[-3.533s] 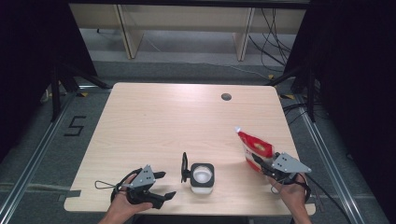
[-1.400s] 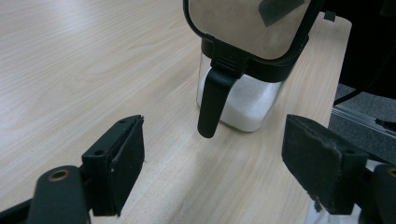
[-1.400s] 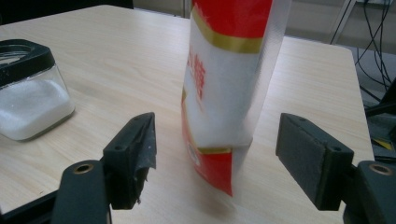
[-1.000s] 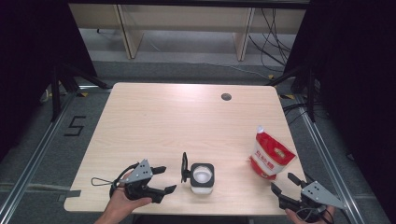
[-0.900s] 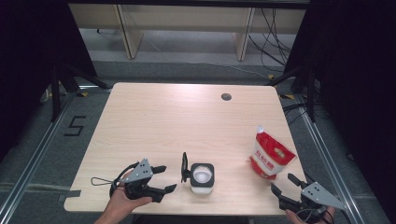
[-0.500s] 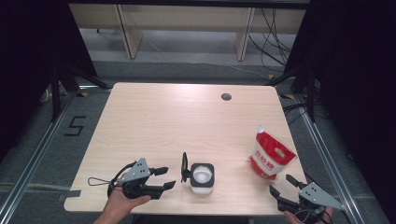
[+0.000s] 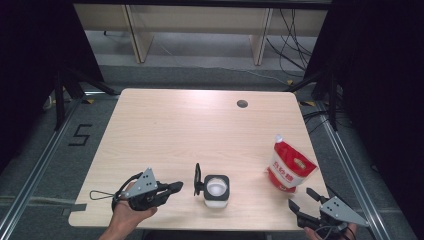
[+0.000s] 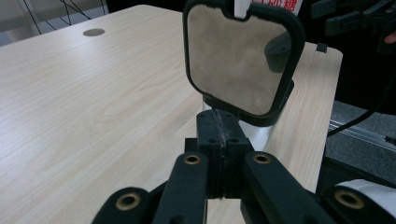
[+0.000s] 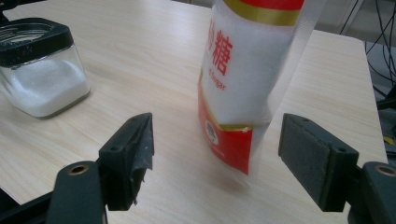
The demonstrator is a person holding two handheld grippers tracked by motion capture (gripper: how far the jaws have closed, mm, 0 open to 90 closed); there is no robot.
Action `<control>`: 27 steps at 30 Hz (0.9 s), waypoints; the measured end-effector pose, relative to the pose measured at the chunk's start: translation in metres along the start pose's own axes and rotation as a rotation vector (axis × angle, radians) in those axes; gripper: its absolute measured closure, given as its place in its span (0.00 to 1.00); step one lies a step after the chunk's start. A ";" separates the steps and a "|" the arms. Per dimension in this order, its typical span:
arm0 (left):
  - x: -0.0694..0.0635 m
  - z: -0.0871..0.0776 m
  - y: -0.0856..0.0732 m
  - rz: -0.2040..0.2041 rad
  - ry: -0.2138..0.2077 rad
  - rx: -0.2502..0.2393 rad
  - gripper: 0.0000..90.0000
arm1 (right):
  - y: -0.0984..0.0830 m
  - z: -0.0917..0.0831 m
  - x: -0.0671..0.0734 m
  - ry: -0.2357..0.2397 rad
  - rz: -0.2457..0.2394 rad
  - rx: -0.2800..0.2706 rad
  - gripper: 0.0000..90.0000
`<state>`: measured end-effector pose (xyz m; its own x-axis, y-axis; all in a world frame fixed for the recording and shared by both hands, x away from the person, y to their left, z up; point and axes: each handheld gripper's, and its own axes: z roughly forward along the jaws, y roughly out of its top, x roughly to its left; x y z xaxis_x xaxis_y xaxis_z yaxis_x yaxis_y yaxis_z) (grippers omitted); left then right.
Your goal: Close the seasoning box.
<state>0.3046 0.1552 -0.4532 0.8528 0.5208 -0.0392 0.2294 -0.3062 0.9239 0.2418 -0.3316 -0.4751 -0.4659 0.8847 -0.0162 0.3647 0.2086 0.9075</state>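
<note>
Near the front edge of the pale wooden counter (image 7: pixel 165 130) stands a square clear-glass jar with a black collar, part-filled with white sugar (image 7: pixel 217 190), its black-framed hinged lid (image 7: pixel 197 179) flipped upright on the jar's left side. Just left of that jar, the left tool (image 7: pixel 176 187) has just been closing: its two black jaws are now pressed flat together with nothing between them, pointing at the raised lid from close by. Right of the jar, well apart from it, stands a red-and-white plastic pouch of sugar (image 7: pixel 289 165), upright and leaning a little. Beyond the pouch from the jar, at the counter's front right corner, the right tool (image 7: pixel 303 198) hangs released, jaws wide, clear of the pouch.
</note>
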 end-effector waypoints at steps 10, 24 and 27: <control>-0.004 0.010 0.021 0.019 -0.012 -0.029 0.99 | 0.000 -0.002 0.002 0.005 -0.001 -0.012 0.31; -0.007 0.020 0.035 0.032 -0.040 -0.037 0.99 | 0.000 -0.003 0.005 0.011 -0.009 -0.002 0.31; -0.009 0.024 0.037 0.036 -0.045 -0.040 0.99 | 0.000 -0.004 0.006 0.006 0.005 0.003 0.31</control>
<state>0.3164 0.1203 -0.4276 0.8805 0.4736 -0.0223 0.1807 -0.2916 0.9393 0.2357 -0.3282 -0.4738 -0.4691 0.8831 -0.0089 0.3695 0.2054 0.9062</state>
